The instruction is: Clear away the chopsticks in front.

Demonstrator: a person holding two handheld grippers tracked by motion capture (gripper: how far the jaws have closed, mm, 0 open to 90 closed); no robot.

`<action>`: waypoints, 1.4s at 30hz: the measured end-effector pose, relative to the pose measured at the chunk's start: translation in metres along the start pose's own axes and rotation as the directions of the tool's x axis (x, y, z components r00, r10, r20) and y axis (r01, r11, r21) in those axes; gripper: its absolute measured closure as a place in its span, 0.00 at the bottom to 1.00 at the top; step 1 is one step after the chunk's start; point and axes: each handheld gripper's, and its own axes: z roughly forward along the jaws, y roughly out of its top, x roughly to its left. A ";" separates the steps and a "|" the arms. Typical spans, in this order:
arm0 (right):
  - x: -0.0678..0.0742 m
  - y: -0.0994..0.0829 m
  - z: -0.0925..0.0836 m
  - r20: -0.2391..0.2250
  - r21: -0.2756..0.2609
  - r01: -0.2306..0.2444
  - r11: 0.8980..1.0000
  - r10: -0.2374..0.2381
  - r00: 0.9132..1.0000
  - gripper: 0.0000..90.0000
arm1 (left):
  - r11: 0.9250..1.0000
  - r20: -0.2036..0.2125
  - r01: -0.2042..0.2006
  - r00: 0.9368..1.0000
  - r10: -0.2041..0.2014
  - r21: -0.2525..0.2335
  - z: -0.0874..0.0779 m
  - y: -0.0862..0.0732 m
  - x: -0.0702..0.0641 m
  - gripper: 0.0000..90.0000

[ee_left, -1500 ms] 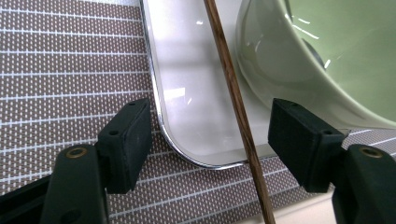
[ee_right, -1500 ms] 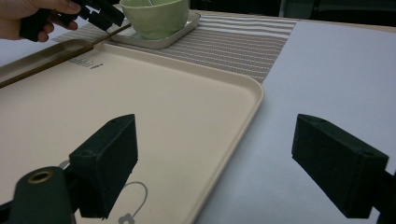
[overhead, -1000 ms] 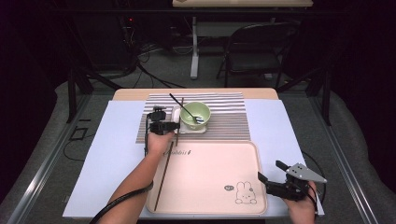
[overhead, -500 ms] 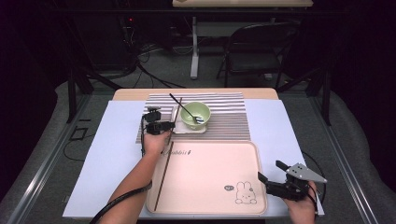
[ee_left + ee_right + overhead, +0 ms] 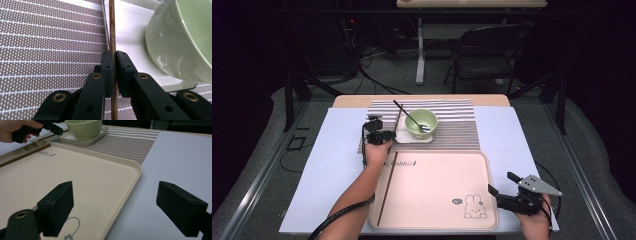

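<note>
Right tongs [image 5: 504, 184]: near edge at 5 o'clock, jaws wide apart, holding nothing, idle beside the tray [image 5: 472, 165].
Done: 1 chopstick [image 5: 384, 192] already lies along the tray's left side.
Left tongs [image 5: 115, 72]: clamped on a 2nd chopstick [image 5: 112, 27] at 11 o'clock, beside the green bowl [image 5: 421, 121] on the striped mat [image 5: 457, 127].
Left: judged, carrying it to the tray.

The room is dark beyond the lit tabletop [image 5: 512, 130]. A grey floor [image 5: 592, 150] surrounds it. At the far side stand a black chair [image 5: 484, 55], a white desk leg [image 5: 419, 55] and tangled cables [image 5: 372, 65].
</note>
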 end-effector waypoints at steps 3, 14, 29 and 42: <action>0.000 0.000 0.000 0.001 -0.001 0.000 1.000 0.000 1.000 0.15 | 1.000 0.010 0.021 1.000 -0.021 -0.016 -0.002 0.000 0.001 0.94; 0.000 0.000 0.000 0.002 -0.003 0.001 1.000 -0.001 1.000 0.15 | 0.999 0.009 0.016 1.000 -0.016 -0.046 -0.008 -0.001 0.000 0.95; 0.001 0.001 0.001 0.002 -0.003 0.001 1.000 -0.001 1.000 0.15 | 0.996 0.033 0.027 0.999 -0.025 -0.086 -0.036 -0.004 0.007 0.95; 0.001 0.001 0.004 -0.001 0.002 0.004 1.000 -0.004 1.000 0.15 | 0.994 0.067 0.033 0.997 -0.026 -0.103 -0.064 -0.015 0.016 0.95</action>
